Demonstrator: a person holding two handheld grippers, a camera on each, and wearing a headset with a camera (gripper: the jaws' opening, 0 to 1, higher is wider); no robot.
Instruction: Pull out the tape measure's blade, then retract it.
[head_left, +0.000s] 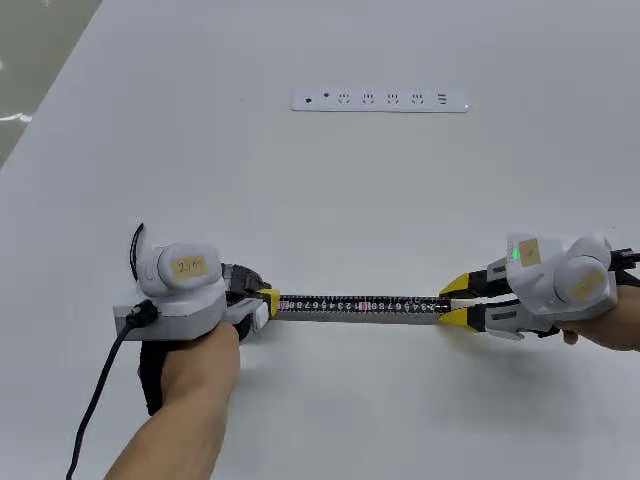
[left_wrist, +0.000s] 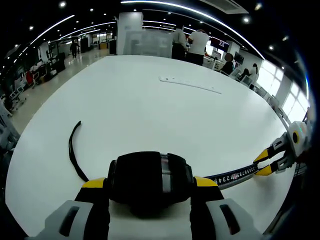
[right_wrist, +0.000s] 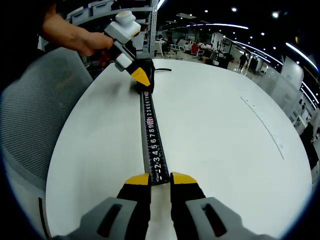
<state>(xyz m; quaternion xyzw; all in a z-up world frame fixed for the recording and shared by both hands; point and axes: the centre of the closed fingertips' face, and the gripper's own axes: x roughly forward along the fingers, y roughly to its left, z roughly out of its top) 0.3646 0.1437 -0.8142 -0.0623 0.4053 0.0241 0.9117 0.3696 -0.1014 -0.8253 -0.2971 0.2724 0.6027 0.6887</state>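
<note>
Left claw (head_left: 262, 303) sits at 8 o'clock in head view, clenched around tape measure case (left_wrist: 150, 177), one yellow tip on each flank. Right claw (head_left: 458, 301) at 4 o'clock, clenched on free end of blade (head_left: 360, 304). Blade runs out straight between them, numbers up, low over tabletop (head_left: 330, 200); contact cannot be told. Black strap (left_wrist: 74, 152) lies loose near case. Power strip (head_left: 380, 99) is far off at 12 o'clock.

Judgement: case is rigid and blocky, probably with some heft; flank grip looks sound. Blade is thin springy steel, stiff lengthwise, prone to kink if twisted, and probably slick. Return spring likely pulls on it. Best hold is at the end hook, flat across the width.
</note>
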